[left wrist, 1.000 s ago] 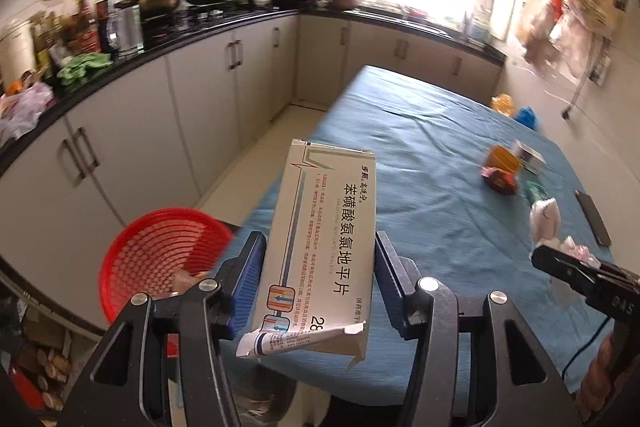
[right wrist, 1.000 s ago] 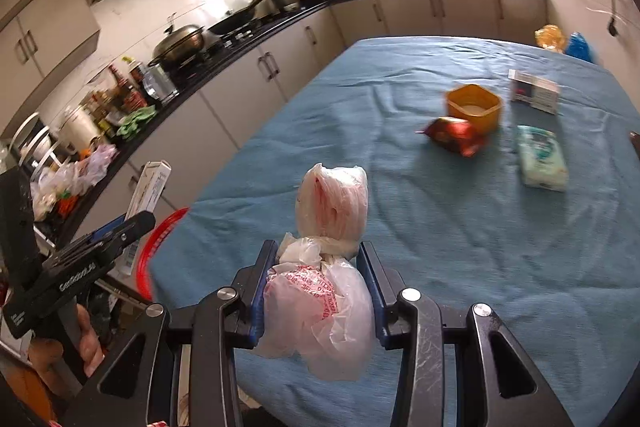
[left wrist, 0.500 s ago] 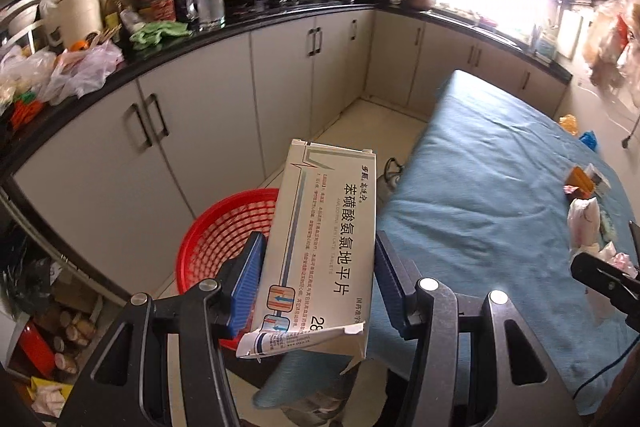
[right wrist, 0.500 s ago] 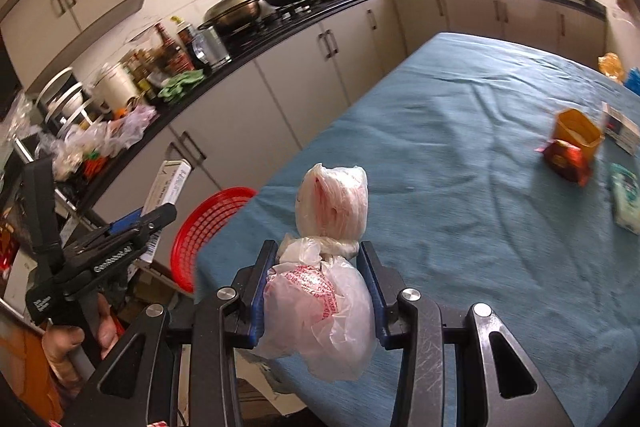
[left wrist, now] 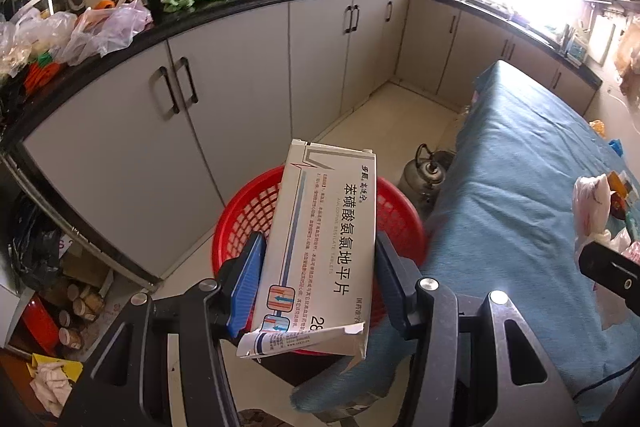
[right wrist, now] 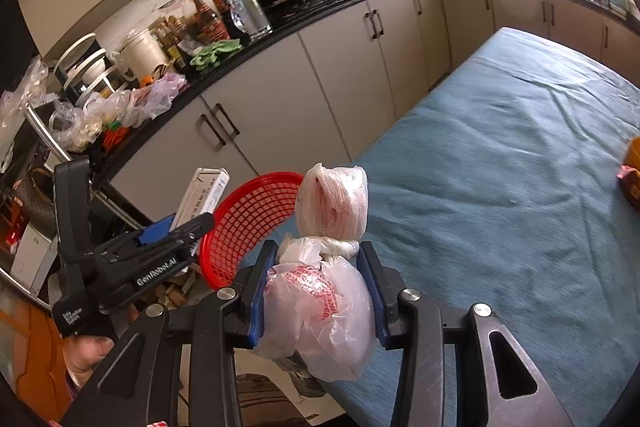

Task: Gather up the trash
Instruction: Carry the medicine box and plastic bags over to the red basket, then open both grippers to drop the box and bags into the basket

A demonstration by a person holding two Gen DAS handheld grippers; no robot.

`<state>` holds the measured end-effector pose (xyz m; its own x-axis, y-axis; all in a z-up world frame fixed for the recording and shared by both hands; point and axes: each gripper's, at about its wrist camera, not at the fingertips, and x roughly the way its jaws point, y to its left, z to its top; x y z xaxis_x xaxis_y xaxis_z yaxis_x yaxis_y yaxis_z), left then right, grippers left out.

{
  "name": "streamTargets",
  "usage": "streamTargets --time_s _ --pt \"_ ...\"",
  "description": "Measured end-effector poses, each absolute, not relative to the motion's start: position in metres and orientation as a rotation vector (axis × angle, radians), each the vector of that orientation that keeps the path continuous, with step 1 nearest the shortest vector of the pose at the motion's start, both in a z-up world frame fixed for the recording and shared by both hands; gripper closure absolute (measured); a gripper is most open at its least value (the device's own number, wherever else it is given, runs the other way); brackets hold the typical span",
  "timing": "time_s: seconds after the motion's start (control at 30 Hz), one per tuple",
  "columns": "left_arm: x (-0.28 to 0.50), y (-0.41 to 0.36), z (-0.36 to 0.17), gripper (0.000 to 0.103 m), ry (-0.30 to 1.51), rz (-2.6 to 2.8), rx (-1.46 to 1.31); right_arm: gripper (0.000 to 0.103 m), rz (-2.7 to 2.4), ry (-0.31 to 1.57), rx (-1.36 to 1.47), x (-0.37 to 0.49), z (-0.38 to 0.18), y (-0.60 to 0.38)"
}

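Kitchen, blue-clothed surface (right wrist: 500,155). Red basket (left wrist: 248,215) on the floor off its end. Left gripper (left wrist: 318,283) jaws clamp the box (left wrist: 324,239), long axis pointing over the basket (nearer arm). Right gripper (right wrist: 318,291) jaws grip the bag (right wrist: 320,299), farther back.

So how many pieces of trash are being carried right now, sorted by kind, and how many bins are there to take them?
Cardboard medicine box, in the left gripper: 1
Knotted plastic bag, in the right gripper: 1
Red basket: 1
Total: 2 pieces of trash, 1 basket.
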<state>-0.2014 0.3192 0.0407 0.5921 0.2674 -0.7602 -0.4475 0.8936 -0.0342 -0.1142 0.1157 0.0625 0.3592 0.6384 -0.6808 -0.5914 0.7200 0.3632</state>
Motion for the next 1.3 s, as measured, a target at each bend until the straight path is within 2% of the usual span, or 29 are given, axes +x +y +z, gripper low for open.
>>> streamTargets --time_s 1.3 --pt "-0.184 0.375 -0.010 0.050 0.934 0.459 -0.332 0.057 0.920 1.036 0.032 -0.048 0.012 0.247"
